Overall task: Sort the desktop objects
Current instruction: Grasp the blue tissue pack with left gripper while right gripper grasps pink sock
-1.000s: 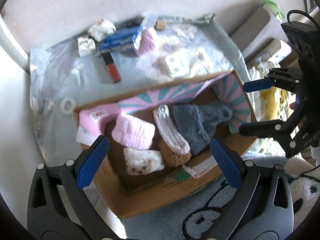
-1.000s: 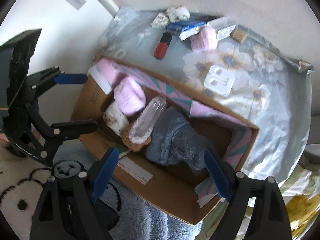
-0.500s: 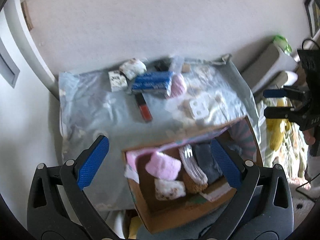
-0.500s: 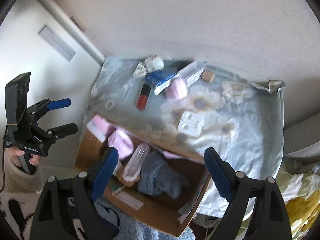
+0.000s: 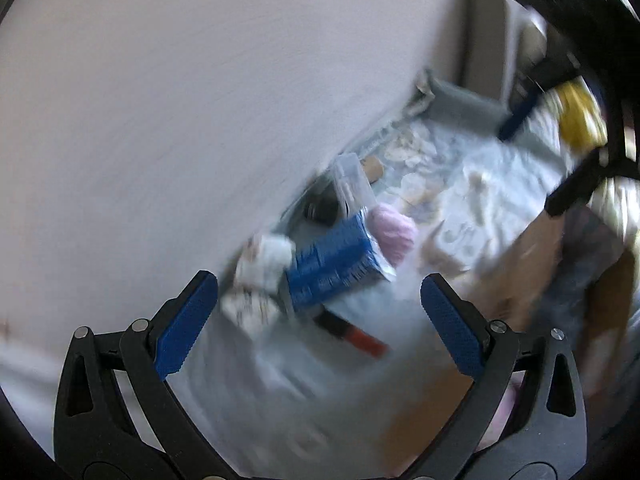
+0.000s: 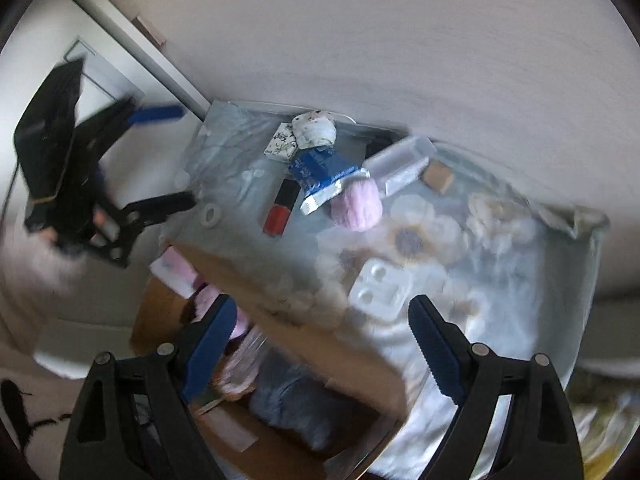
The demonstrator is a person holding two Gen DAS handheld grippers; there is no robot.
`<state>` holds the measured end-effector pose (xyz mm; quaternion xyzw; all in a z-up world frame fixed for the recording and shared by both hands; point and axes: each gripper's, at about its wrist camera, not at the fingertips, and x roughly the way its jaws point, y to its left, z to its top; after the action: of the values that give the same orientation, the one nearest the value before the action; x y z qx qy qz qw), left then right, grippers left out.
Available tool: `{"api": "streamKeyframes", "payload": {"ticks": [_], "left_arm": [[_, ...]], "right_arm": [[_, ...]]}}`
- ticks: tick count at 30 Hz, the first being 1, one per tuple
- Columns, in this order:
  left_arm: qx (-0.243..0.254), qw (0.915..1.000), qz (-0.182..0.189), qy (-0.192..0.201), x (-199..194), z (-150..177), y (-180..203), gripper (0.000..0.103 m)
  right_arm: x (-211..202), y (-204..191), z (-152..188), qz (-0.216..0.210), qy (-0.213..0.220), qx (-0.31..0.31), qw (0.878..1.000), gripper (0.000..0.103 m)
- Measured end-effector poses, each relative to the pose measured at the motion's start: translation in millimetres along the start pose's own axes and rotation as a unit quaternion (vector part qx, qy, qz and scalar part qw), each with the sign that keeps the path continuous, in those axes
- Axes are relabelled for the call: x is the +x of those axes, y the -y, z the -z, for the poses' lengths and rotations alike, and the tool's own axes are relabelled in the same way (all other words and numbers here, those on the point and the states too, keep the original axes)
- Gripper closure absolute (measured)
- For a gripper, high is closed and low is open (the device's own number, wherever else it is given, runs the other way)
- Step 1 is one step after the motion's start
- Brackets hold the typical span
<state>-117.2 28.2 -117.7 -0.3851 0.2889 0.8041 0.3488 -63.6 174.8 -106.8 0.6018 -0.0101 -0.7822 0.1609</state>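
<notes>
Both grippers are hanging released, nothing between their jaws: left gripper [image 5: 320, 320] over the blue packet [image 5: 334, 266] and pink roll [image 5: 394, 230] on the floral cloth [image 6: 520, 280], right gripper [image 6: 320, 344] over the cardboard box [image 6: 348, 356]'s rim

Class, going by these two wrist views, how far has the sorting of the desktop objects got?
Done: soft rolled items, a grey one included, lie in the cardboard box. In hand: nothing; the left gripper and the right gripper are both open and empty. Left on the table: blue packet, pink roll, red tube, white case.
</notes>
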Motion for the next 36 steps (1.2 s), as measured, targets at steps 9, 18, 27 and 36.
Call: {"api": "streamKeyframes", "payload": {"ticks": [9, 18, 27, 36], "left_arm": [[0.236, 0.9710, 0.035, -0.020, 103, 10, 15, 0.010], [0.275, 0.9557, 0.104, -0.006, 116, -2, 8, 0.008], [0.305, 0.9402, 0.145, -0.042, 142, -4, 11, 0.017], [0.301, 0.9389, 0.157, -0.057, 144, -6, 17, 0.041]], "right_arm": [[86, 40, -34, -0.018, -0.032, -0.005, 0.999, 0.018], [109, 52, -46, -0.022, -0.032, -0.007, 0.999, 0.018], [121, 56, -48, -0.029, -0.027, -0.011, 0.999, 0.040], [125, 56, -35, -0.026, -0.032, -0.007, 0.999, 0.080]]}}
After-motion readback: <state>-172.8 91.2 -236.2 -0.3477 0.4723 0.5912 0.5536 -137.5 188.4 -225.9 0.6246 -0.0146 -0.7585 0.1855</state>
